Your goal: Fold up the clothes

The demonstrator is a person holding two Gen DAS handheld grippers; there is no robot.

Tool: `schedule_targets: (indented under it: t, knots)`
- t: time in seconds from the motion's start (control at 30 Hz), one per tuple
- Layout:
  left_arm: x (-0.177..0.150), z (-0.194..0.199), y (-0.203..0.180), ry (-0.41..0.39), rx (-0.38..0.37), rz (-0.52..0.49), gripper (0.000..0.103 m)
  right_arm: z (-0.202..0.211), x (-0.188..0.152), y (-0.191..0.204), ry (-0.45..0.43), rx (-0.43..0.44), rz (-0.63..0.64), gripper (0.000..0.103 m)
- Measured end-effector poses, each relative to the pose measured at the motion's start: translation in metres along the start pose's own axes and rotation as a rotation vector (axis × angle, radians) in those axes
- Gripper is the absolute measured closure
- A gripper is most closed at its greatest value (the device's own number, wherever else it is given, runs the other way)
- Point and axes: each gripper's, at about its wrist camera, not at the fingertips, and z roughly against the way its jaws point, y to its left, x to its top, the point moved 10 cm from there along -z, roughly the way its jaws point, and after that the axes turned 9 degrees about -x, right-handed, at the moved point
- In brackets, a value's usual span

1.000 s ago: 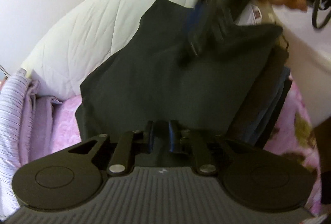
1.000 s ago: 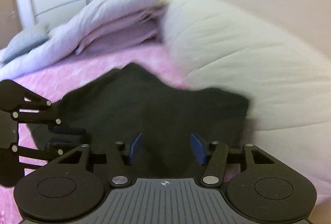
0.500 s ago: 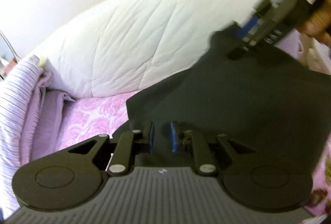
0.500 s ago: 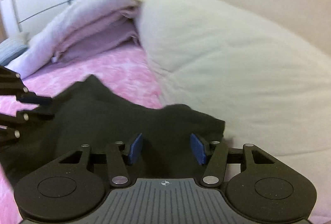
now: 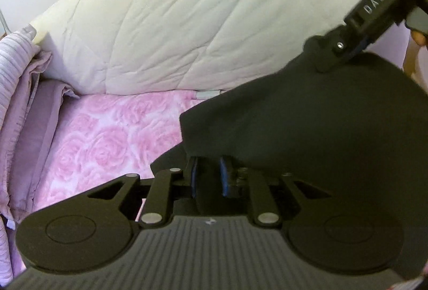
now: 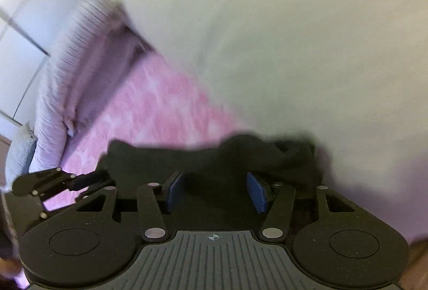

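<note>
One dark garment (image 5: 307, 134), two grippers, one white duvet (image 5: 174, 30), one pink sheet (image 5: 107, 140), striped bedding (image 5: 13, 70) at left. Left gripper (image 5: 208, 177) is clamped on the garment's edge above the sheet; right gripper (image 6: 214, 191) has its pads set wide around a bunched fold, grip unclear. Only the blurred right view shows wardrobe doors (image 6: 18, 30); only the left view shows duvet stitching.

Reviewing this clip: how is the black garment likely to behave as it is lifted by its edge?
Probably floppy: the black garment drapes in soft folds off the left gripper. Likely light, since a narrow pinch carries it. It may bunch, as near the right gripper.
</note>
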Motion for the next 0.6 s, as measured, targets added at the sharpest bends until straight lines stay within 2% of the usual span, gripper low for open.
schedule_targets:
  t: [0.2,0.33,0.47,0.6]
  knots:
    - [0.014,0.021,0.007,-0.072,-0.001,0.039,0.088,-0.010,0.012,-0.008,0.069,0.048,-0.139,0.047]
    - [0.012,0.005,0.007,-0.041,-0.029,0.032,0.088,-0.010,0.015,-0.015,0.115,0.077,-0.231,0.047]
    - [0.005,-0.002,0.006,-0.045,-0.023,0.044,0.089,-0.007,0.015,-0.018,0.130,0.084,-0.232,0.047]
    - [0.011,0.011,0.005,-0.066,0.021,0.031,0.090,-0.008,0.017,-0.018,0.136,0.090,-0.210,0.047]
